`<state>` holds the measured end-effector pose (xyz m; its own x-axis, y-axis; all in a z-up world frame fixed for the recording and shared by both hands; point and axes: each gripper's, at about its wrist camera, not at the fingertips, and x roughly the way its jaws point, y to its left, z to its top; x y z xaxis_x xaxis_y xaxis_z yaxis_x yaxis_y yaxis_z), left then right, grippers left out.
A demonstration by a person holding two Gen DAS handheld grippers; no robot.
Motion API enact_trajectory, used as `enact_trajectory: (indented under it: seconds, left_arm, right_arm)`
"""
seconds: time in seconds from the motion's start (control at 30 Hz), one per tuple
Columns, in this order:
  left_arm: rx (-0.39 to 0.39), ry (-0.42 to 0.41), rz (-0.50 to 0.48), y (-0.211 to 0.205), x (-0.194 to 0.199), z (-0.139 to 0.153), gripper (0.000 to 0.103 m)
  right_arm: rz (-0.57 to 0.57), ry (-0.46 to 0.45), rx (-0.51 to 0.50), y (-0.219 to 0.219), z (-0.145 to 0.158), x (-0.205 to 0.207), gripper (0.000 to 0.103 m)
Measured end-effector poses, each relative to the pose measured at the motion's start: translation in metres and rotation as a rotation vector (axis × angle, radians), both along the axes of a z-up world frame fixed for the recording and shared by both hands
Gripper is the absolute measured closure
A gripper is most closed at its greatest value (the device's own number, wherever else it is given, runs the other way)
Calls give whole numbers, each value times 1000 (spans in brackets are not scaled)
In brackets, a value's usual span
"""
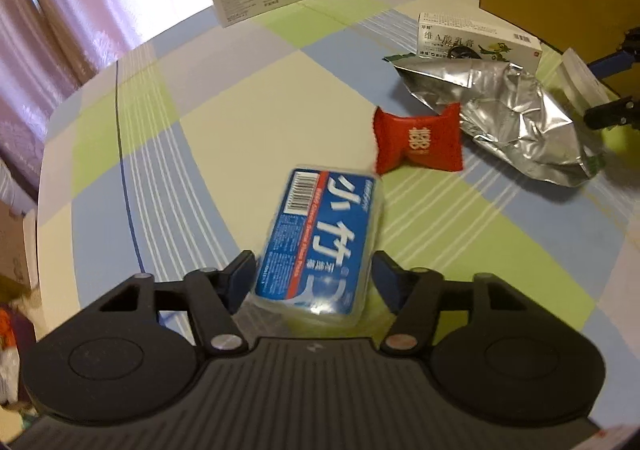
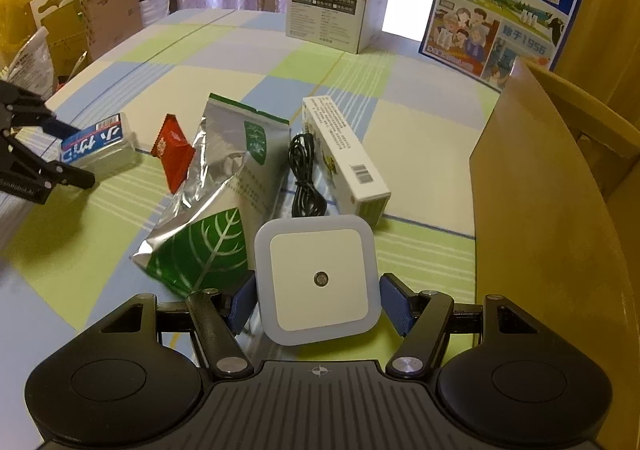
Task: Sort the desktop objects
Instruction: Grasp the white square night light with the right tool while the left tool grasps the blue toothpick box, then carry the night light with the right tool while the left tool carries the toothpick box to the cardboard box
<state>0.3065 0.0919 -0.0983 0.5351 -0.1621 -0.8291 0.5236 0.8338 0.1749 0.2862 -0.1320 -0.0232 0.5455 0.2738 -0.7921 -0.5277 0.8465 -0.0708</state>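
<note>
Checked desk (image 2: 420, 129) remains cluttered; left gripper (image 1: 314, 276) fingers clamp the floss-pick box (image 1: 320, 242), right gripper (image 2: 318, 300) fingers hold the night light (image 2: 318, 278); nothing visibly sorted.

Right tool (image 2: 318, 300) grips a square white night light (image 2: 318, 278), blue pads against its two sides. Behind it on the checked counter (image 2: 420, 137): a silver-green foil pouch (image 2: 224, 205), a red sachet (image 2: 172, 157), a coiled black cable (image 2: 304, 173), a long white carton (image 2: 344, 153). Far left, the left tool (image 2: 68, 153) straddles a blue-labelled clear box (image 2: 100, 145) (contact unclear).
</note>
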Motion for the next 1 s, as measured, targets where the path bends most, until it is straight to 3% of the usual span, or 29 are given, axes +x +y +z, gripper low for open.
enact_trajectory:
  seconds: [0.13, 0.5, 0.83, 1.0]
  left_arm:
    - [-11, -6, 31, -9, -26, 5, 51]
    - [-139, 58, 90, -48, -117, 10, 51]
    - [-170, 37, 171, -56, -115, 9, 36]
    - [-175, 29, 172, -61, -109, 9, 35]
  right_arm:
    - [-15, 31, 22, -8, 2, -15, 40]
    - [-35, 80, 43, -20, 3, -57, 40]
    - [-22, 104, 27, -17, -7, -53, 39]
    - [-18, 98, 28, -17, -9, -51, 36]
